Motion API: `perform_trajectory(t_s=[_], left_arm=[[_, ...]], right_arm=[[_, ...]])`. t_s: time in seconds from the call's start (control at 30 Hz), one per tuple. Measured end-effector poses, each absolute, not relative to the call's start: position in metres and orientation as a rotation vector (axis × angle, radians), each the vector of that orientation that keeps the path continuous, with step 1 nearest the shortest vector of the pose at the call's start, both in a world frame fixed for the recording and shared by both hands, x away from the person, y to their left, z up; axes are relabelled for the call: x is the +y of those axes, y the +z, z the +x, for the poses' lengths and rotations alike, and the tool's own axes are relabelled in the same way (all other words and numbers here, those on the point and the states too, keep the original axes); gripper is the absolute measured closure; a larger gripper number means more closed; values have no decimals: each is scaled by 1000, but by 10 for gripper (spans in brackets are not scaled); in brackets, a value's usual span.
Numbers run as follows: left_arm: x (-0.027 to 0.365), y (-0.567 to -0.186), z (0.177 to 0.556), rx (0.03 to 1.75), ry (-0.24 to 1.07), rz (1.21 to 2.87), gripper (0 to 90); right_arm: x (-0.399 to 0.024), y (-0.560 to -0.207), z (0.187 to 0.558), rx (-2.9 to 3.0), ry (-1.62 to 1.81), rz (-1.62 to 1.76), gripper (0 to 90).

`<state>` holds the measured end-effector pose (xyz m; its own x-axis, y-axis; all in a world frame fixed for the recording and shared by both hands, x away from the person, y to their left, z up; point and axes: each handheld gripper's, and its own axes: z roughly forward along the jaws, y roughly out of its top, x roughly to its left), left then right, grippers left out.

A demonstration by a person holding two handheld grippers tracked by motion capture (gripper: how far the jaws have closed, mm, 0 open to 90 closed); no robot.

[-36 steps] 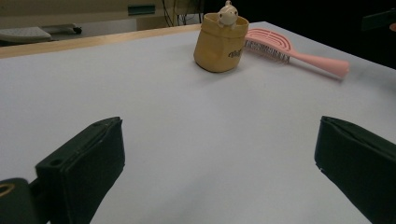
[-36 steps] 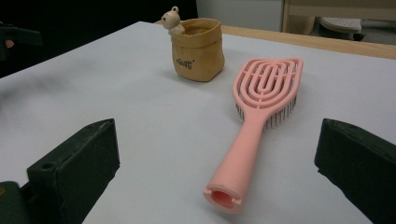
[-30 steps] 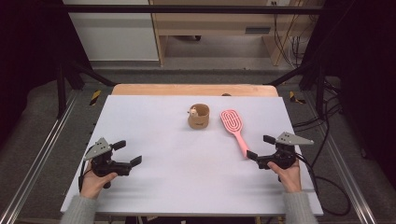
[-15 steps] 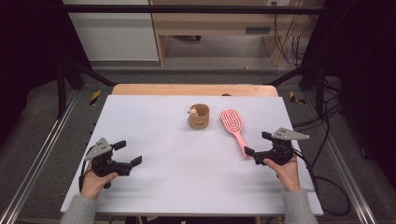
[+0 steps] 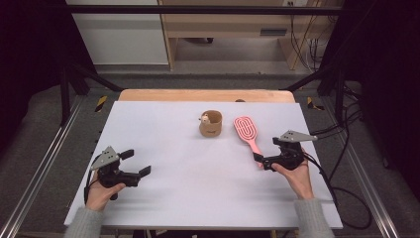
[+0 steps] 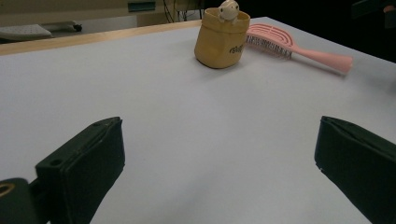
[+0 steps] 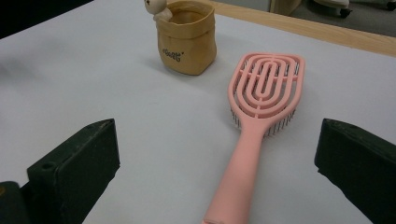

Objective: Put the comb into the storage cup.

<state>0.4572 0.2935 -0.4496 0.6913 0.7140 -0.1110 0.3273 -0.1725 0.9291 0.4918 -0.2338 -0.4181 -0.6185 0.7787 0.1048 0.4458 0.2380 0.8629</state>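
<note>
Nothing grasped yet: right gripper (image 5: 261, 162), fingers wide, lines up on the pink brush (image 7: 259, 116) handle, while left gripper (image 5: 134, 163) waits wide over bare bench (image 5: 198, 193).

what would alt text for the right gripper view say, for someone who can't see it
A pink hairbrush lies bristles down on a white table, its handle running toward the camera between the two open black tongs of the right gripper. Beyond it to the left stands a small tan fabric pouch with a little cream figure on its rim.
</note>
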Motion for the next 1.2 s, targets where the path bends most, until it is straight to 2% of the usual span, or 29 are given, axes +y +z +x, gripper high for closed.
perform_trajectory(t_s=[1.2], left_arm=[[292,-451,457,831,424,1778,17]], right_arm=[[-217,-408,528,2269,1114,1212,6]])
